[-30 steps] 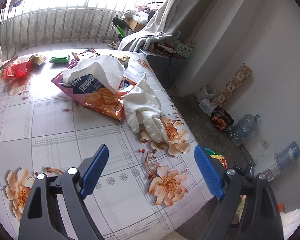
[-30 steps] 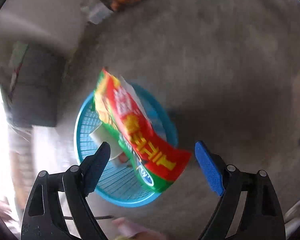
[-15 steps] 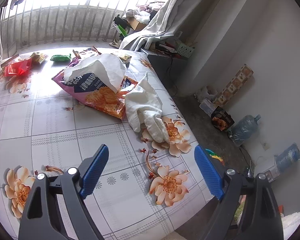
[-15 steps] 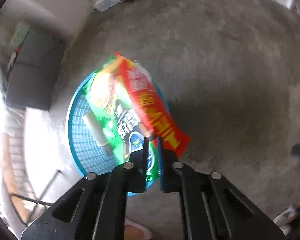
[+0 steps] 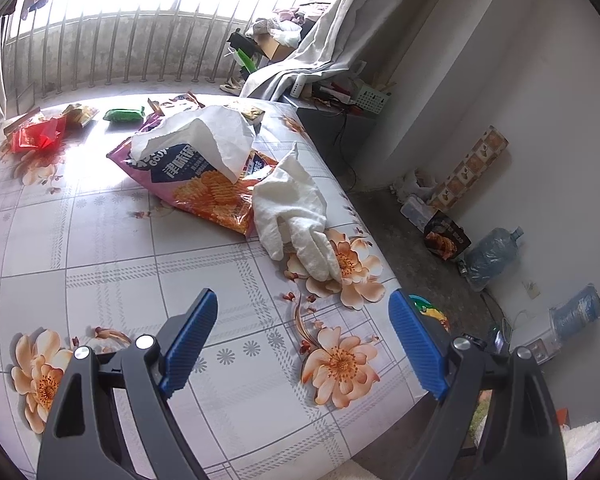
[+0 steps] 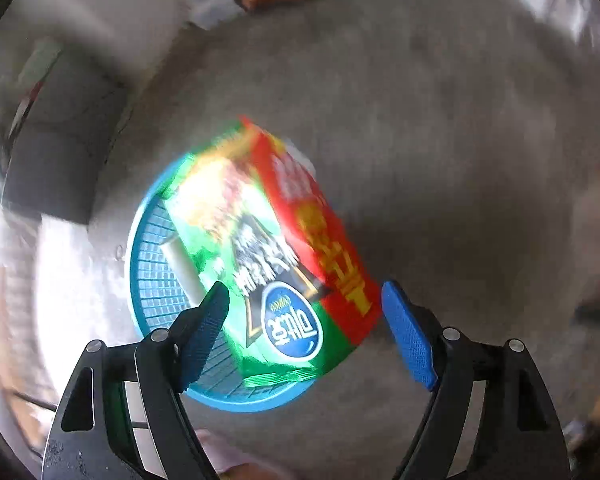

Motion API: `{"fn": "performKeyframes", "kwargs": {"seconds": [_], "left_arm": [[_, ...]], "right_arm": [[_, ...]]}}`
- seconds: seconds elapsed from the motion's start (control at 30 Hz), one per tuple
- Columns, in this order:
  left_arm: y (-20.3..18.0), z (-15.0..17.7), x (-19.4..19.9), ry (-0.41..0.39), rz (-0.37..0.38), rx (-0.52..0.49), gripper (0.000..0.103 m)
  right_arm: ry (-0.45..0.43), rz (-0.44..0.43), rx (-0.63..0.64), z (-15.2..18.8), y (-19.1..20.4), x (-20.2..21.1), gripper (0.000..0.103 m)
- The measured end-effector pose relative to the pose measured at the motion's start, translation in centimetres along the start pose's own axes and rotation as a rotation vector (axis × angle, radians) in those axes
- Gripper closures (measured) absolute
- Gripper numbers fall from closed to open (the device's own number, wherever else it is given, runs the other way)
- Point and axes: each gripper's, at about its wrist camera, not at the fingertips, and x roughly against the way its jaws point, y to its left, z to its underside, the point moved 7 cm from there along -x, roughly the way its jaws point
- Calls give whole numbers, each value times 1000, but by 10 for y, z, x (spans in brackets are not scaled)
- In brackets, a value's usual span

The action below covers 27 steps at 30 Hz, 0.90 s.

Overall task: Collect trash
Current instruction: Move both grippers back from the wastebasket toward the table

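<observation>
In the left wrist view my left gripper (image 5: 302,344) is open and empty above the flowered tablecloth (image 5: 112,264). Beyond it lie a crumpled white tissue (image 5: 296,216), a pink-orange chip bag (image 5: 204,184) with a white tissue (image 5: 204,140) on it, a red wrapper (image 5: 38,138) and a green packet (image 5: 123,114). In the right wrist view my right gripper (image 6: 306,330) is open above a blue basket (image 6: 156,280) on the floor. A green and red snack bag (image 6: 276,264) lies across the basket, blurred, apart from the fingers. A white roll (image 6: 182,268) lies in the basket.
The table's right edge drops to a concrete floor (image 5: 412,240) with a snack box (image 5: 446,236), water bottles (image 5: 492,256) and a dark cabinet (image 5: 332,128). A window with bars (image 5: 120,48) and a curtain (image 5: 340,28) stand behind the table.
My right gripper, shut on the snack bag half a second ago, has opened and the bag now lies loose over the basket. The left gripper has barely moved.
</observation>
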Motion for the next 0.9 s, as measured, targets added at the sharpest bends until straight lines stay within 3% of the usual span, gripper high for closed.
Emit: {"fn": "performKeyframes", "kwargs": {"seconds": [0.1,0.23,0.43,0.63,0.8,0.9], "left_arm": [[1,0,-1,4,-3,5,18],[0,0,-1,0,-4,-5,18],[-3,1,-4,6,4,2,18],[-8,3,-3,3,4,-8,18],[-3,3,-2,5,1,8,18],[-1,4,-2,5,0,12,18]], "right_arm": [[67,-2,-81,3,-19,-23,29],[59,12,-32,6,-20,-23,60],[-16,93,142,10,1,-2,79],[-156,281,376,15,30,14,82],[-329,592,693,36,66,18,84],[-335,731,884,56,82,-6,87]]}}
